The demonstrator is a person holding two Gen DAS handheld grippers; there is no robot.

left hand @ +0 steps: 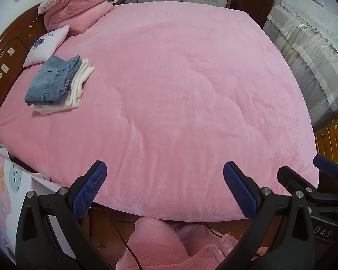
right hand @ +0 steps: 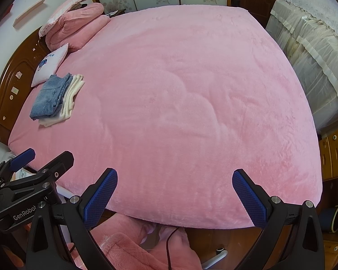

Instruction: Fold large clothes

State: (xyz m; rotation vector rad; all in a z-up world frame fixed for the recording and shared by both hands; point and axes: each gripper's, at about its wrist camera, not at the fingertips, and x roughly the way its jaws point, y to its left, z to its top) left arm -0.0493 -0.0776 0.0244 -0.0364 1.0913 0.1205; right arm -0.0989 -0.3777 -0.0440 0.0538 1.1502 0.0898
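A folded pair of blue jeans (left hand: 53, 79) lies on folded cream clothes (left hand: 77, 87) at the bed's left side, near the headboard; the jeans (right hand: 50, 96) show in the right wrist view too. A pink fleece garment (left hand: 160, 245) lies on the floor below the bed's near edge, also in the right wrist view (right hand: 128, 249). My left gripper (left hand: 164, 190) is open and empty above the bed's near edge. My right gripper (right hand: 174, 196) is open and empty beside it; its fingers (left hand: 324, 163) show at the left view's right edge.
The bed (left hand: 180, 90) has a pink plush cover. A folded pink quilt (left hand: 78, 11) and a small pillow (left hand: 47, 45) lie at the head. A covered cabinet (left hand: 308, 45) stands right. A black cable (right hand: 169, 245) runs across the floor. A box (left hand: 9, 191) stands left.
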